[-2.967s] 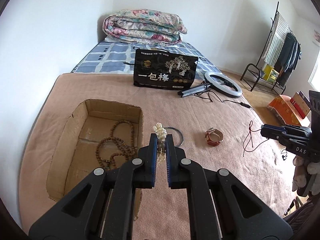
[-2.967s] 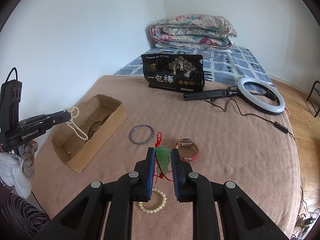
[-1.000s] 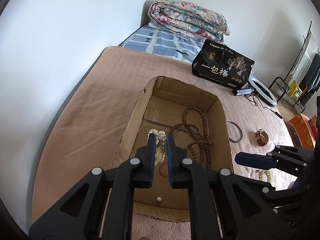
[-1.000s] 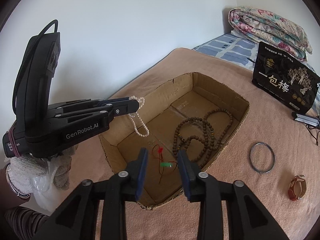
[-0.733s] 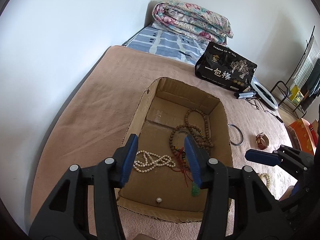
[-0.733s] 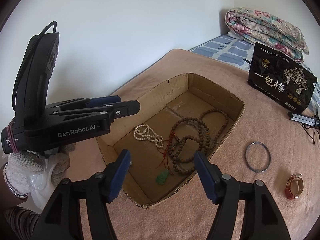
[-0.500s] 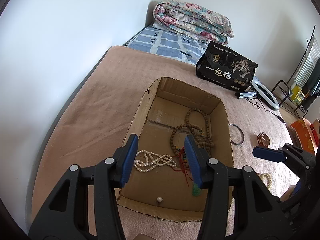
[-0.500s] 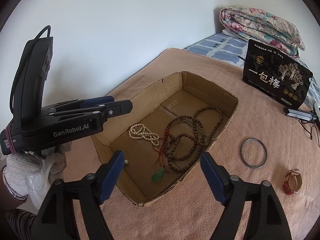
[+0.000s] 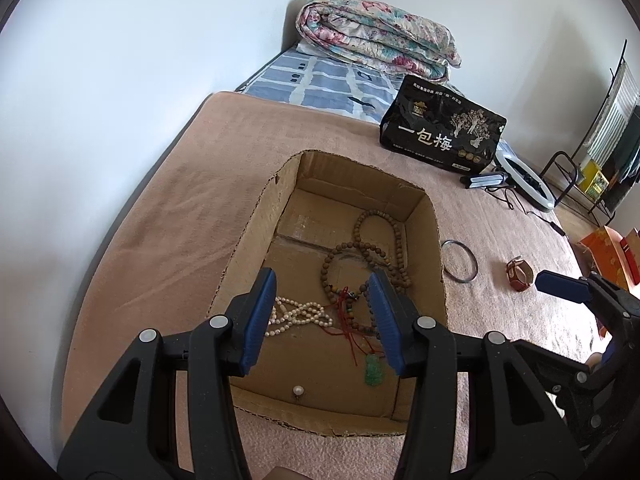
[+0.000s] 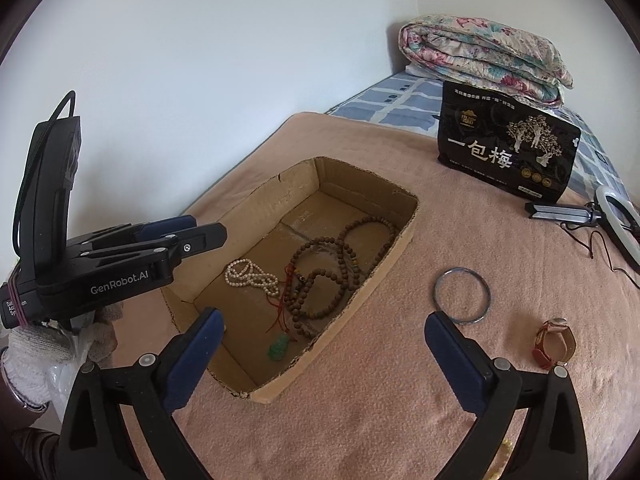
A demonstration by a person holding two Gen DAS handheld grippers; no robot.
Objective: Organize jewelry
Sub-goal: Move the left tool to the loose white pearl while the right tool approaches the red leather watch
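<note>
Left wrist view: the left gripper [image 9: 322, 320] hangs over the cardboard box [image 9: 256, 216] with its jaws spread and nothing between them. Below it, on the box floor, lie the pearl necklace [image 9: 298, 315], the brown bead strand [image 9: 370, 256] and the green jade pendant [image 9: 374, 370] on its red cord; a loose pearl [image 9: 298, 390] sits by the near wall. Both drops look done.

Right wrist view: the right gripper [image 10: 320, 344] has just been opening its jaws, which stand wide apart and empty, above the box's near corner and the bed. Outside the box on the pink blanket [image 10: 400, 420] lie the metal bangle [image 10: 462, 295] and, just beyond it, the red-strapped watch [image 10: 554, 343]. My guess for the next move: swing the right gripper towards the bangle, lower it and close on the thin rim, which lies flat and may slip. The black snack bag [image 10: 506, 148], ring light [image 10: 618, 224] and folded quilt [image 10: 480, 56] stand well apart, so nothing blocks the reach.
</note>
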